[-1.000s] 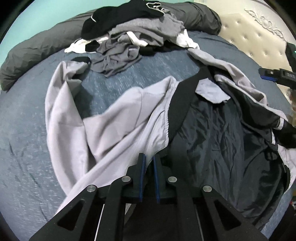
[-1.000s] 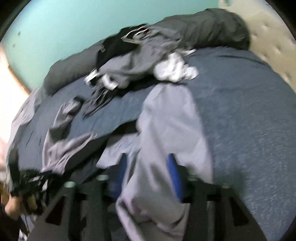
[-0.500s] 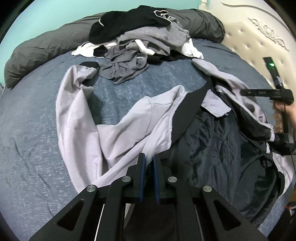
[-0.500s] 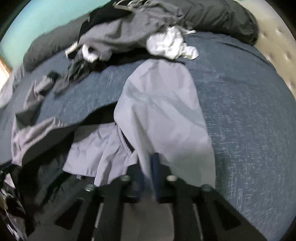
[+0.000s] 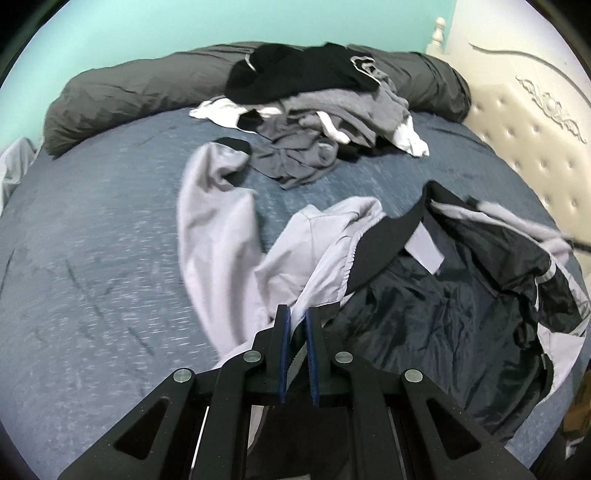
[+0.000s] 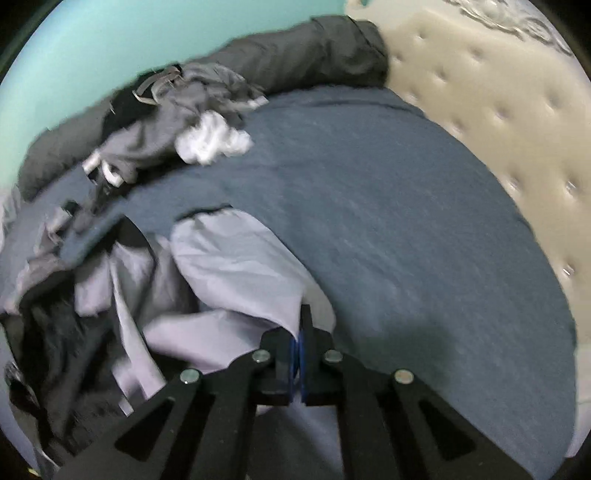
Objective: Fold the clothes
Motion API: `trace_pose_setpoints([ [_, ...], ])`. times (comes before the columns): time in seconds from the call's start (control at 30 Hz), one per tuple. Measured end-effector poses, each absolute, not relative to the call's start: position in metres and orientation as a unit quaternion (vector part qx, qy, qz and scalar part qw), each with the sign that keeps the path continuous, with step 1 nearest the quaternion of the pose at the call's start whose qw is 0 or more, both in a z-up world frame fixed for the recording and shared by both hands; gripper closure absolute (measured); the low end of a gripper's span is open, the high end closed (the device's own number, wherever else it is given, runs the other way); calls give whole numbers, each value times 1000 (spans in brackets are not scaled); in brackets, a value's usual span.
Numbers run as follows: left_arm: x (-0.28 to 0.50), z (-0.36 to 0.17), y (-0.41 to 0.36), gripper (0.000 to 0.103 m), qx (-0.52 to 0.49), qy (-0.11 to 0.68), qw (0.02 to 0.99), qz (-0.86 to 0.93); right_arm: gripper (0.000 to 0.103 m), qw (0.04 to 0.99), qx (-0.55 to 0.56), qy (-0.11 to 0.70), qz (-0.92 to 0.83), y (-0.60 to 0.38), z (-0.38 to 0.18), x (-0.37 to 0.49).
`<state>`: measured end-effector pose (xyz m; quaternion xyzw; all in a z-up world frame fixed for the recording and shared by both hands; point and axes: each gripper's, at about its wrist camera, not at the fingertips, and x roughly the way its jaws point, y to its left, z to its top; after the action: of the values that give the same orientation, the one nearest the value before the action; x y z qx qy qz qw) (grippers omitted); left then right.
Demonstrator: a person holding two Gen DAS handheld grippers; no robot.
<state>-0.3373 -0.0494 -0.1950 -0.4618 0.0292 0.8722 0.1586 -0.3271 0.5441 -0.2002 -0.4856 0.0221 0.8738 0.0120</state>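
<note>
My left hand-held gripper (image 5: 296, 325) is clenched on the grey jacket (image 5: 325, 251) hem; my right hand-held gripper (image 6: 300, 334) pinches its pale sleeve. Jacket sprawls lining-up on the bed (image 5: 92, 258); clothes pile (image 5: 314, 122) at 12 o'clock.

Both cameras sit low and close over the bed (image 5: 92, 258), facing the green wall (image 5: 147, 33). The left view looks straight across; the right tilts toward the headboard (image 6: 480, 110). Both share the clothes pile (image 5: 325, 103).
</note>
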Motion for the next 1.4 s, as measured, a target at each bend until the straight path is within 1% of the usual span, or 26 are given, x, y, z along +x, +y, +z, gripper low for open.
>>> trace_pose_setpoints([
  [0.07,-333,-190,-57,94,-460,29,154,874,102,8,-522,26,852,553,-215,-312],
  [0.17,-328,-186,-64,94,-459,31,151,875,101,0,-543,22,839,553,-222,-293],
  [0.23,-325,-185,-66,94,-460,35,152,874,96,-5,-554,18,832,551,-224,-281],
  [0.3,-322,-185,-66,94,-459,37,152,874,94,4,-530,25,848,550,-208,-277],
  [0.37,-321,-186,-66,94,-460,37,152,874,89,8,-494,26,869,544,-184,-279],
  [0.4,-322,-186,-65,94,-460,36,152,874,78,6,-475,24,880,537,-172,-283],
  [0.43,-323,-187,-63,94,-460,35,152,874,65,-7,-464,22,885,528,-164,-289],
  [0.47,-324,-188,-63,94,-460,32,152,874,61,-23,-458,22,888,519,-159,-295],
  [0.5,-323,-188,-62,94,-459,30,152,875,58,-39,-458,16,888,506,-158,-303],
  [0.63,-326,-193,-60,94,-460,32,154,874,58,-108,-463,8,880,454,-167,-340],
  [0.77,-329,-198,-61,94,-462,27,159,872,54,-163,-479,-8,862,395,-195,-378],
  [0.87,-331,-200,-63,94,-459,29,163,873,50,-182,-490,-45,852,359,-214,-408],
  [1.03,-337,-205,-66,94,-459,26,171,871,44,-182,-498,-74,845,330,-243,-448],
  [1.27,-348,-213,-65,94,-461,27,180,868,44,-168,-536,-108,820,320,-279,-482],
  [1.3,-350,-215,-66,94,-462,26,179,868,48,-170,-536,-107,820,320,-280,-482],
  [1.33,-352,-218,-66,94,-464,23,179,868,65,-174,-533,-108,821,320,-281,-481],
  [1.4,-356,-220,-68,94,-465,18,176,867,84,-187,-526,-112,822,319,-281,-476],
])
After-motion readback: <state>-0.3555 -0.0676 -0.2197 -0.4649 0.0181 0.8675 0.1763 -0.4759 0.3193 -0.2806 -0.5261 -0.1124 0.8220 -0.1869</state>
